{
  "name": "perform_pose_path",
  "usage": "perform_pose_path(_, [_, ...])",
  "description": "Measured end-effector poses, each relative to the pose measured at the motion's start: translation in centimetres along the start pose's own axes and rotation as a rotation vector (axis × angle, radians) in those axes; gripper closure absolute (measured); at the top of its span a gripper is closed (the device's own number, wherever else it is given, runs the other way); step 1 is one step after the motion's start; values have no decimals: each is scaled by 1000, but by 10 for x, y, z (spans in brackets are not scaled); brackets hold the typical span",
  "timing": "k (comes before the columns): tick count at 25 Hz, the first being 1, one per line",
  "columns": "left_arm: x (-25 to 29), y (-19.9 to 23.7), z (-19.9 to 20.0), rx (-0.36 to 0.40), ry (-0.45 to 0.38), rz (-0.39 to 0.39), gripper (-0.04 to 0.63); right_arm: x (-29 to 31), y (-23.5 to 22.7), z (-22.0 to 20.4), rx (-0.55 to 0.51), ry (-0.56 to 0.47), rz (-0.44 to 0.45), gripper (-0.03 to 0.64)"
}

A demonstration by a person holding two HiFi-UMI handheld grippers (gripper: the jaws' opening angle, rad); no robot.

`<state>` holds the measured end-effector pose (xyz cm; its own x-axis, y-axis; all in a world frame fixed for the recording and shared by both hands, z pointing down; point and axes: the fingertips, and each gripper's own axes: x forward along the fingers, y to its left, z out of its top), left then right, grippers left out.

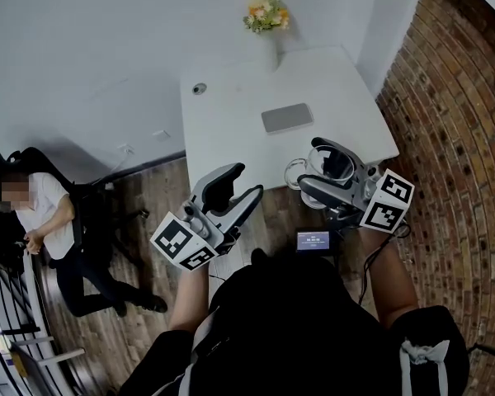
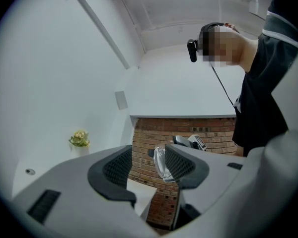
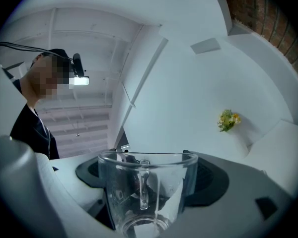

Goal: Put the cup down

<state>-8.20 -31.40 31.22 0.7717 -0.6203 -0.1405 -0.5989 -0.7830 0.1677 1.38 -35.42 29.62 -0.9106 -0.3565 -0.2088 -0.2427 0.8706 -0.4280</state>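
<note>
Over near edge of white rectangular table [image 1: 231, 130] | right gripper [image 1: 320, 172] jaws clamped on clear glass handled cup [image 3: 146, 192], held aloft | left gripper [image 1: 244, 181] jaws apart, empty, beside table's near-left corner

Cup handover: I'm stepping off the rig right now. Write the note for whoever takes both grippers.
Right gripper: shut on the glass cup, jaws on its sides, handle facing that gripper's camera.
Left gripper: open, nothing between its jaws, held beside the right one.
Where things are: the cup is in the air at the near edge of the white table. A grey pad lies mid-table and flowers stand at the far edge.
Done: the cup is in a grip.
Left: lower it upright onto bare tabletop, probably short of the pad, then open the right jaws and back away.
</note>
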Motion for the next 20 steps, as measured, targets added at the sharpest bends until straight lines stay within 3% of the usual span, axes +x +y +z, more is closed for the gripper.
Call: perform_pose_path(20, [-7,17,0,-19,-1,-34,380,23,-5,-7,23,8,-28,179])
